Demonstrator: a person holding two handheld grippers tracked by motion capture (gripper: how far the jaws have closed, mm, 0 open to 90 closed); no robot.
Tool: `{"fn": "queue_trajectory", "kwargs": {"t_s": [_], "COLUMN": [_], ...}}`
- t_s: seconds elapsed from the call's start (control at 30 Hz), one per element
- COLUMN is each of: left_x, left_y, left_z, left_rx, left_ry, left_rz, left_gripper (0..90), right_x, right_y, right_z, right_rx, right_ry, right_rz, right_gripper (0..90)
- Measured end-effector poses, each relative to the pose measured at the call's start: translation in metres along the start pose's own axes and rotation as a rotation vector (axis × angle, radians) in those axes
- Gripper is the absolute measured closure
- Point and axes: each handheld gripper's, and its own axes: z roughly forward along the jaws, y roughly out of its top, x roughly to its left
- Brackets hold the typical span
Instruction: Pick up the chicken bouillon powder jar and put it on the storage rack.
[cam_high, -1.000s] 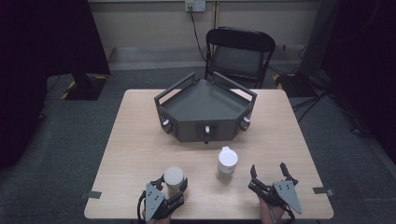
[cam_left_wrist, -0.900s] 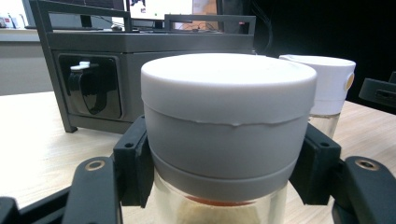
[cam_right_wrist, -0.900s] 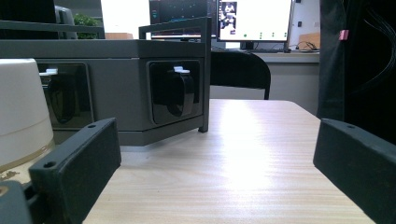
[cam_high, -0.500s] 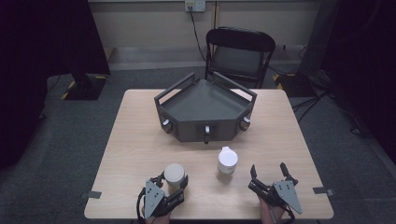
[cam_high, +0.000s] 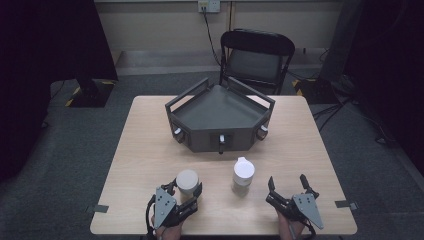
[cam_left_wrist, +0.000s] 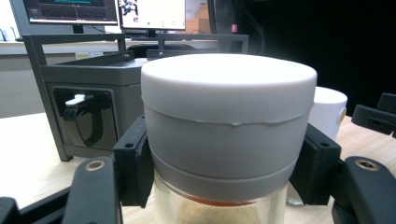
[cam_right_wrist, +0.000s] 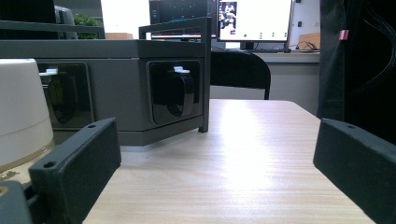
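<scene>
Left gripper (cam_high: 186, 196) near the front edge of the pale wooden tabletop (cam_high: 140, 165), jaws pressed to both sides of a clear glass jar with a grey-white round lid (cam_left_wrist: 229, 116), gripping just under the lid. Jar upright on the tabletop, something orange-brown dimly visible inside. Just to its right, a white lidded cup with a small spout tab (cam_high: 243, 175), standing upright and apart from both grippers. Right gripper (cam_high: 289, 189) resting low at the front right, jaws spread wide around bare wood. Farther back, a dark grey angular metal tray with raised rails and latched panels (cam_high: 220, 117) at mid-table. Black folding chair (cam_high: 257, 55) beyond the far edge.
</scene>
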Motion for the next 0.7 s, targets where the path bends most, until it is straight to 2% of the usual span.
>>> {"fn": "queue_trajectory", "kwargs": {"t_s": [0.7], "left_x": [0.006], "left_y": [0.022], "left_z": [0.015], "left_rx": [0.008], "left_ry": [-0.014], "left_rz": [0.005], "left_gripper": [35.0], "right_x": [0.0], "right_y": [0.0], "right_z": [0.0], "right_rx": [0.0], "right_ry": [0.001], "right_rz": [0.0], "right_gripper": [0.0]}}
